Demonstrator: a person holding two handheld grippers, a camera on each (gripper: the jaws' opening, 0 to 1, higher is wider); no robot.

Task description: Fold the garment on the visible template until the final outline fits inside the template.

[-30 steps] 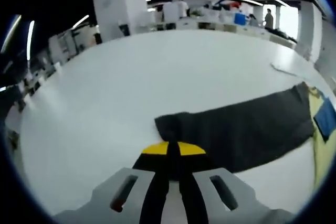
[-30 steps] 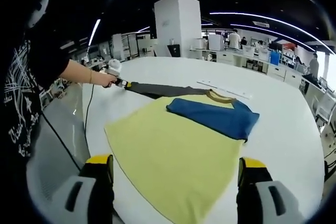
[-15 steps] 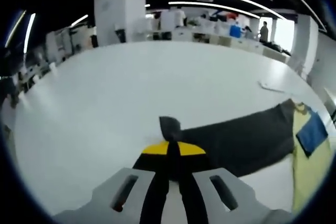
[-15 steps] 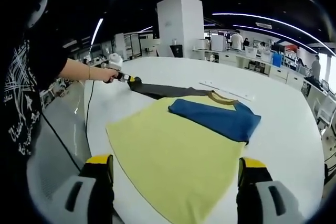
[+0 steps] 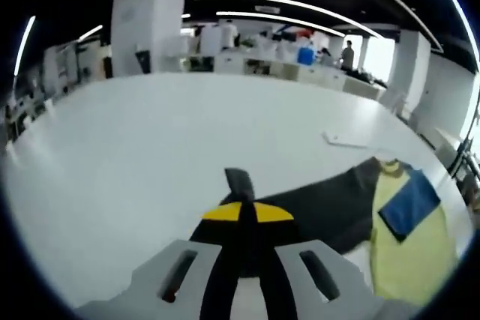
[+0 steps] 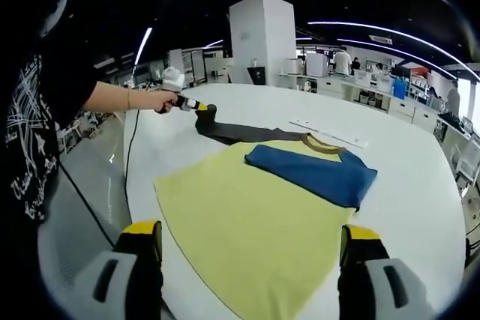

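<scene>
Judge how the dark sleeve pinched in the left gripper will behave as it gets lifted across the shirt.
The dark sleeve is probably floppy: it already droops from the left gripper. It likely drags little, being thin cloth on a smooth white table.

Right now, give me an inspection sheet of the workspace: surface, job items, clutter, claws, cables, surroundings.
Surface: white table, large, rounded edge.
Job's things: yellow shirt lying flat; blue sleeve folded across the chest; dark sleeve stretched out, its end lifted.
Clutter: white strip beyond the collar.
Claws: left claw shut on dark sleeve; right claw open above the hem.
Cables: dark cable hanging below the person's hand.
Surroundings: open office, white pillar, desks, people far back.
</scene>
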